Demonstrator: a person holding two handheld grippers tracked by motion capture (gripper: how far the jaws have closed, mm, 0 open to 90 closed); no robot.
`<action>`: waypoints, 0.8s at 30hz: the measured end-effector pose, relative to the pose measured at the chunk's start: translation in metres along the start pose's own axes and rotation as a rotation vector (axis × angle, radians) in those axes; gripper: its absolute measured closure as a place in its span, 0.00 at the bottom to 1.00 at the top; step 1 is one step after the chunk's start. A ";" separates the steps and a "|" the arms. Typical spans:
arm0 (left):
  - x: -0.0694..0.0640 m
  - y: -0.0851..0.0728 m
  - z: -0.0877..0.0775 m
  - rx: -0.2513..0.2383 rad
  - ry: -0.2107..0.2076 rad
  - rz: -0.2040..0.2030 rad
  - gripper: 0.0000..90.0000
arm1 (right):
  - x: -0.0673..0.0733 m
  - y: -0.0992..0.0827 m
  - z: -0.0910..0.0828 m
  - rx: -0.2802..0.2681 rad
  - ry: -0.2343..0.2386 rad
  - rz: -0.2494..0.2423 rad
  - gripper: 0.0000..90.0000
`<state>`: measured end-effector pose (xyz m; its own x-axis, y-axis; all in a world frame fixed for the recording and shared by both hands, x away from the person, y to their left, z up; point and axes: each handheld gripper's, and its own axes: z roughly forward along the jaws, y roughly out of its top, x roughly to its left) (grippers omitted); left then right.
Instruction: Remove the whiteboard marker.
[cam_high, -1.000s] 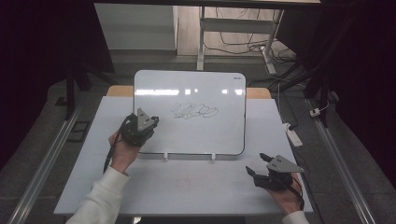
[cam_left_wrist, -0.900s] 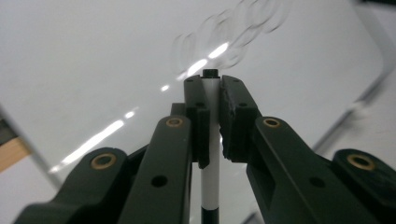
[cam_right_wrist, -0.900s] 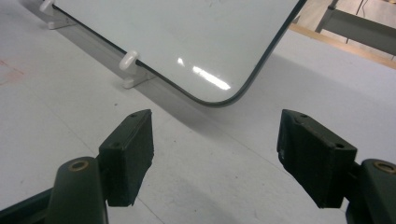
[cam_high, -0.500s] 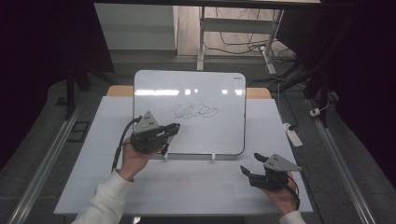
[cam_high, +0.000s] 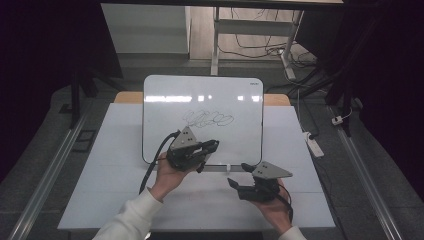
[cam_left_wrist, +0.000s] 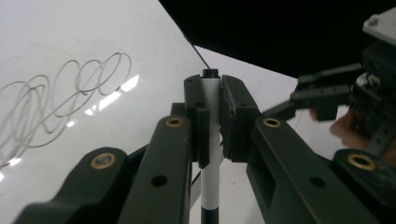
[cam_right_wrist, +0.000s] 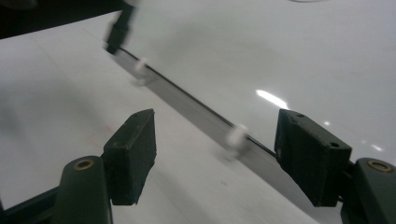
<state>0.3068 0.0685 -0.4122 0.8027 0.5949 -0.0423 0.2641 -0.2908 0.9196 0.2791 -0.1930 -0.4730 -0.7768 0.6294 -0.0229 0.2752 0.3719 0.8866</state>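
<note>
A whiteboard (cam_high: 202, 100) lies on the white table (cam_high: 100, 180) with a looping grey scribble (cam_high: 207, 119) near its middle. My left gripper (cam_high: 212, 146) hovers over the board's lower edge, shut on a white marker (cam_left_wrist: 211, 140) with a black end; the scribble (cam_left_wrist: 60, 102) lies to its left in the left gripper view. My right gripper (cam_high: 238, 175) sits just below the board's bottom edge, open and empty. In the right gripper view its jaws (cam_right_wrist: 215, 154) stand wide apart, facing the board's edge (cam_right_wrist: 196, 112). The right gripper (cam_left_wrist: 327, 93) also appears in the left gripper view.
Small white clips (cam_right_wrist: 238, 135) stick out of the board's bottom edge. A power strip (cam_high: 315, 145) lies off the table's right side. Metal rails (cam_high: 45, 185) run along both sides. Cables and a desk leg (cam_high: 216, 40) stand behind the table.
My left gripper has moved right and down from the board's left edge to its lower middle, with the marker in it. My right gripper has shifted left toward it.
</note>
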 end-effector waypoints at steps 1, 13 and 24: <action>-0.001 0.000 0.002 -0.003 -0.004 -0.003 0.90 | 0.000 0.000 0.000 0.000 0.000 0.000 0.33; -0.016 -0.004 0.022 0.011 -0.011 0.014 0.90 | 0.020 0.025 0.032 0.018 0.062 0.056 0.48; -0.025 -0.006 0.029 0.010 -0.005 0.031 0.90 | 0.017 0.025 0.047 0.072 0.130 0.178 0.74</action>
<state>0.3010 0.0337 -0.4280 0.8134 0.5814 -0.0155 0.2438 -0.3167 0.9167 0.2996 -0.1411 -0.4725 -0.7771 0.5984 0.1949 0.4510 0.3135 0.8357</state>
